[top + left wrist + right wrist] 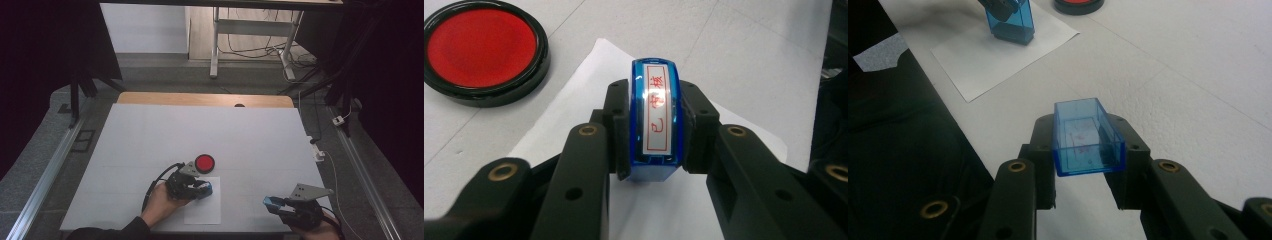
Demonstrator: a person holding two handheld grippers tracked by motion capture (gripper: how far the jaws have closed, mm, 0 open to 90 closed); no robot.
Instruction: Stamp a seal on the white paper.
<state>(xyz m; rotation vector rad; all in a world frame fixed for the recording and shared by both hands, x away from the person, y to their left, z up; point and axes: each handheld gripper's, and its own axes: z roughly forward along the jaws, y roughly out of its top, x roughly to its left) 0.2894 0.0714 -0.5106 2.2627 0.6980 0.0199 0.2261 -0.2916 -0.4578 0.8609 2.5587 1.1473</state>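
On the white bench point(150, 135), our left gripper point(204, 189) clasps the stamp point(656, 117) upright over paper point(202, 212), ink pad point(204, 162) at twelve o'clock; right gripper point(272, 202) clasps its cap point(1087, 137).

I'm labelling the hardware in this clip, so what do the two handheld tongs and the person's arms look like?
Both tongs, left and right, are black, with chunky two-piece jaws set with brass-coloured rivets. Each carries a grey three-cornered plate on top. A black cable loops from the left one. The left forearm wears a dark sleeve.

high: overhead, forward-down | tongs cameras: close | shared: paper sheet point(202, 210)
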